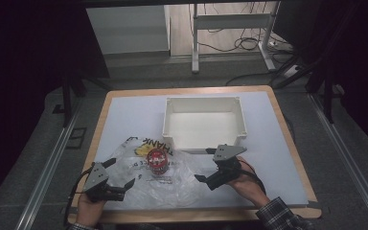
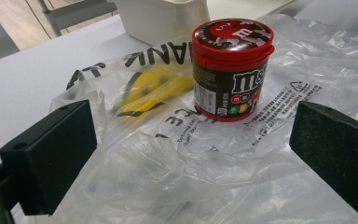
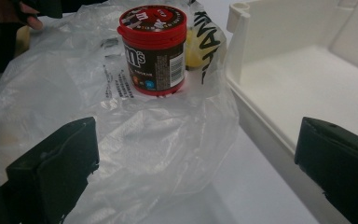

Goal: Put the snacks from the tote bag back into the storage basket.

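Note:
A brown candy tub with a red lid (image 1: 157,161) (image 2: 231,70) (image 3: 154,49) stands upright on a flat clear plastic bag (image 1: 158,177) (image 2: 205,158) (image 3: 121,130) printed with black letters and a yellow mark. My left gripper (image 1: 120,172) (image 2: 191,154) is open near the table's front left, its jaws over the bag's near edge, short of the tub. My right gripper (image 1: 206,165) (image 3: 196,163) is open at the bag's right side, one jaw over the bag and the other by the box wall. Nothing lies between either pair of jaws.
An open white box (image 1: 203,123) (image 3: 279,84) (image 2: 158,18) stands behind the bag at the table's middle. The white mat (image 1: 124,115) lies on a wooden table (image 1: 287,134). A white frame and cables (image 1: 230,33) are on the floor beyond.

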Demonstrator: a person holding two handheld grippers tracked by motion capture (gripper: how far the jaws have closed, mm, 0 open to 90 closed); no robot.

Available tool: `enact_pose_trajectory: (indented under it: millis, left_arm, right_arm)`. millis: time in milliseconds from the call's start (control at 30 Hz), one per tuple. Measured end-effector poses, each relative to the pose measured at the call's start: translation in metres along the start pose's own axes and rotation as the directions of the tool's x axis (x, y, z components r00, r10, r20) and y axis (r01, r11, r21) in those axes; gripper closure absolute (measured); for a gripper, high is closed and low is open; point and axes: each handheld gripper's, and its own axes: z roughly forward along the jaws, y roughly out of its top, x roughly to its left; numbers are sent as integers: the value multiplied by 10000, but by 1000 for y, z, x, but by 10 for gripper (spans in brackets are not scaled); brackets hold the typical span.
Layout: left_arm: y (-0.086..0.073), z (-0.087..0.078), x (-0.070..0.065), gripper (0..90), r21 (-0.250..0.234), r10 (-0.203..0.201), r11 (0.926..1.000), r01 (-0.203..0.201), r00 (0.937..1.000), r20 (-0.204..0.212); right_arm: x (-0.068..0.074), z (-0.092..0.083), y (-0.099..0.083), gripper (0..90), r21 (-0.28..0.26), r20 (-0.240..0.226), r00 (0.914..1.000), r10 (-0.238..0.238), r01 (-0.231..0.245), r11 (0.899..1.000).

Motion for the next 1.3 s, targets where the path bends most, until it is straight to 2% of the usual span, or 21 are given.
enact_pose_trajectory:
  millis: [67,233,467,733,1000,1300]
  left_arm:
    - [0,0,0,5,-2,0,10000,0,10000,4]
    - [0,0,0,4,-2,1,10000,-1,10000,9]
    - [0,0,0,5,2,3,10000,-3,10000,14]
    - [0,0,0,5,-7,-4,10000,4,10000,6]
    - [0,0,0,5,-11,-1,10000,1,10000,2]
    - [0,0,0,5,-15,4,10000,-4,10000,-7]
  right_arm:
    - [0,2,2,0,1,-182,9996,201,-201,9998]
    - [0,9,4,0,115,-338,9990,283,-279,9995]
    - [1,18,5,0,404,-465,9985,296,-277,9988]
    - [1,25,8,0,466,-512,9982,313,-289,9985]
    - [3,33,12,0,790,-580,9981,201,-155,9968]
    - [5,44,16,0,849,-655,9978,-39,95,9963]
